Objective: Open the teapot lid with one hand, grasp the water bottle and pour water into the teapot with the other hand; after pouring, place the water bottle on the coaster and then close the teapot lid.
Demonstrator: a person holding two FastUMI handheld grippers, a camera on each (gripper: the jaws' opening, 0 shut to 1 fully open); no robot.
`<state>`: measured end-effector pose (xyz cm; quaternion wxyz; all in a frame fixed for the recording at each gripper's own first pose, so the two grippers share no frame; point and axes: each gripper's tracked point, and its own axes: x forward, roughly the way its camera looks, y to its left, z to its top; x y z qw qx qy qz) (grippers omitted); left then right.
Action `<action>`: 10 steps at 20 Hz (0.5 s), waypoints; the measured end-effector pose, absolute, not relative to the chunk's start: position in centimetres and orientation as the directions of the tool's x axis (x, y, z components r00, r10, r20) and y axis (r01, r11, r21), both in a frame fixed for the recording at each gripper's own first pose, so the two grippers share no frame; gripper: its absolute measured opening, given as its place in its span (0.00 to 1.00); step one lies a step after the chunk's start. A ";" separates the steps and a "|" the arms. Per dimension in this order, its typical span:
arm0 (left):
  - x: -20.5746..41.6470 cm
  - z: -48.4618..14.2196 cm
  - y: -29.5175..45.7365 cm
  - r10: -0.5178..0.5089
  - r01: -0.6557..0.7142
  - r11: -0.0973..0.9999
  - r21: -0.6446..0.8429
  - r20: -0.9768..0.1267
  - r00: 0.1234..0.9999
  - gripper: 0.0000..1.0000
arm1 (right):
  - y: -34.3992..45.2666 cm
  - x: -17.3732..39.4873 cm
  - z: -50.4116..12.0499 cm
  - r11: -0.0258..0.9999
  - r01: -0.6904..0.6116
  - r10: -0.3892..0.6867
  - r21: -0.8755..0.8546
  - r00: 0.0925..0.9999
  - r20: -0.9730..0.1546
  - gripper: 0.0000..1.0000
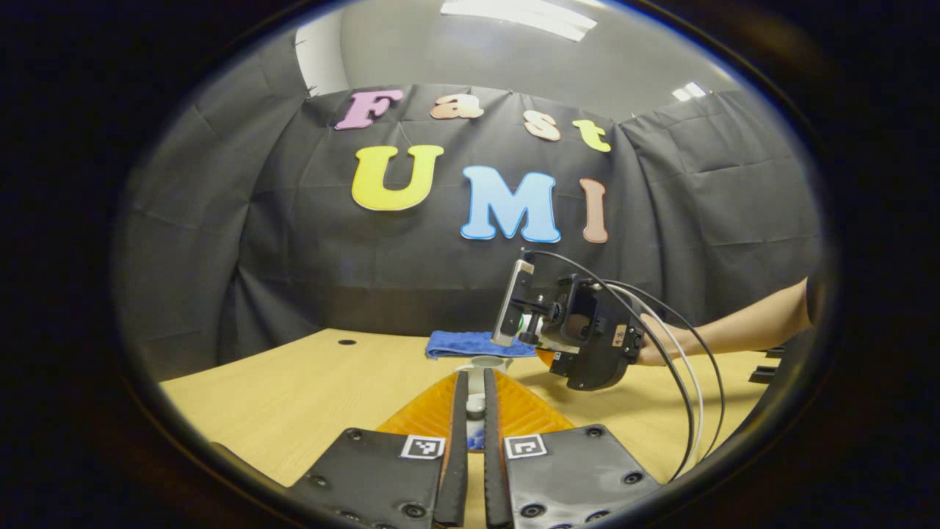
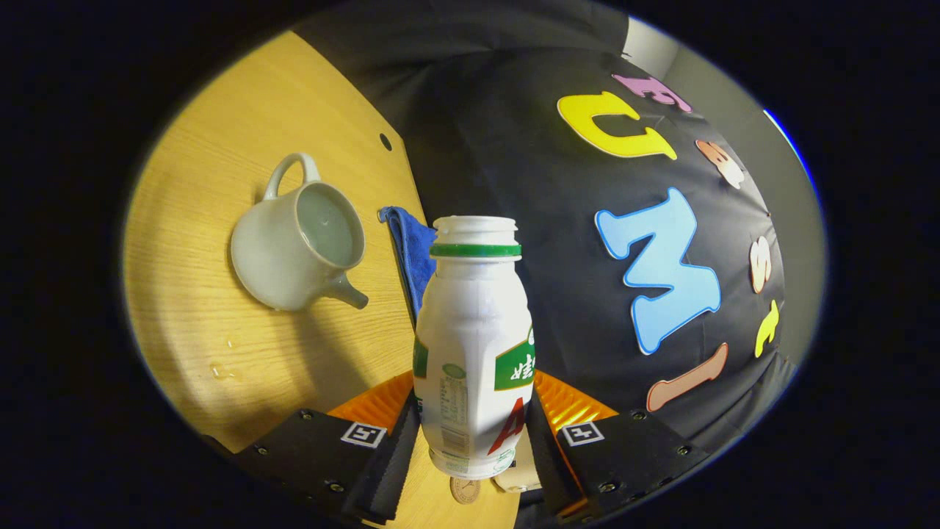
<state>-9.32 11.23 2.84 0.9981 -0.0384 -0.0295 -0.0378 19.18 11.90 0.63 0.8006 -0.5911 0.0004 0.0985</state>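
The water bottle [image 2: 474,345] is pinched between the two fingers of the right gripper [image 2: 474,433], uncapped and carried clear of the wooden table [image 2: 198,220]. The teapot [image 2: 297,253] stands on that table to the left of the bottle in the right gripper view, lid off, mouth open, with what looks like water already inside. A few drops are seen on the table in front of the teapot. The pouring step is judged to be ending or done; next, the bottle is to be set upright on the coaster, which calls for a level descent and a release only once the base rests flat.

In the left gripper view, the left gripper [image 1: 475,411] is nearly closed on a small pale object, judged to be the teapot lid [image 1: 476,402], though its shape is largely hidden by the fingers. A blue cloth [image 1: 470,343] lies behind the teapot. The coaster cannot be made out with certainty; a small round disc shows below the bottle base.
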 end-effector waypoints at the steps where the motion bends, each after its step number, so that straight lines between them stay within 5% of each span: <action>1: -9.3 2.9 11.3 -0.074 0.079 0.994 -0.077 0.062 0.995 0.19 | 12.0 19.4 0.5 0.266 -0.157 0.158 -0.951 0.980 -0.118 0.71; 10: -9.1 2.5 11.7 -0.068 0.071 0.995 -0.075 0.051 0.996 0.19 | 12.9 19.8 0.8 0.080 -0.115 0.165 -0.990 0.981 -0.100 0.71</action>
